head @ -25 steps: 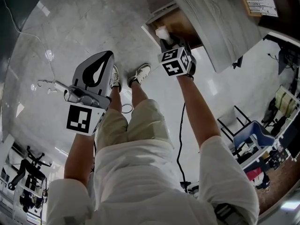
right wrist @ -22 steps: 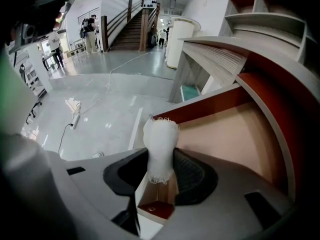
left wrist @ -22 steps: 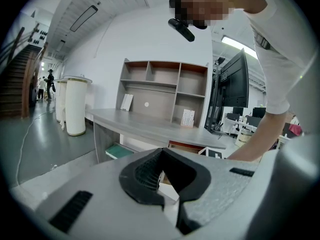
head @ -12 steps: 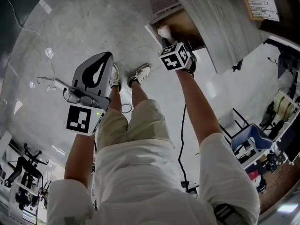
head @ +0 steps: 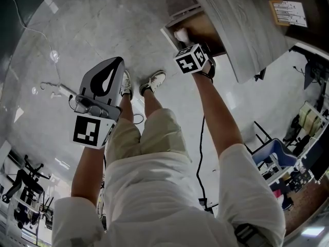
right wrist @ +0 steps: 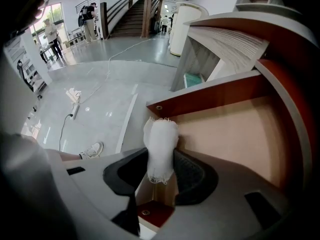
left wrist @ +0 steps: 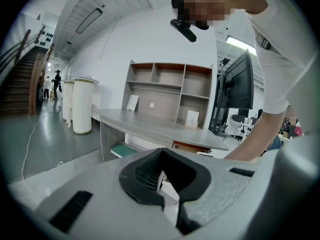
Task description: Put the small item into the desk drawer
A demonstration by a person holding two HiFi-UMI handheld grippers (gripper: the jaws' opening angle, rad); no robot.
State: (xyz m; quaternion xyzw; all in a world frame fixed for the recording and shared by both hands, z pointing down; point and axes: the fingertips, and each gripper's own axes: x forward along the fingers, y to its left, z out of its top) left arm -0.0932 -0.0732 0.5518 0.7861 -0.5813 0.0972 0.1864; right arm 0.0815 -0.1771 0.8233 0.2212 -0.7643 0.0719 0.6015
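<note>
My right gripper [head: 181,39] is shut on a small white fuzzy item [head: 179,34], holding it over the front edge of the open desk drawer [head: 201,29]. In the right gripper view the item [right wrist: 160,148] stands upright between the black pads [right wrist: 192,176]. Past it lies the drawer's pale bare bottom [right wrist: 235,134] with red-brown walls. My left gripper [head: 118,62] hangs at the person's left side over the floor, away from the desk. Its jaws meet at the tips with nothing between them, as the left gripper view [left wrist: 162,184] also shows.
The grey desk top [head: 241,30] overhangs the drawer. The person's shoes [head: 153,81] stand just in front of it. A power strip and cables [head: 57,90] lie on the floor to the left. A blue bin and chairs [head: 277,151] stand at the right.
My right gripper has moved a little farther out toward the drawer with the white item in it. The left gripper has stayed in place.
</note>
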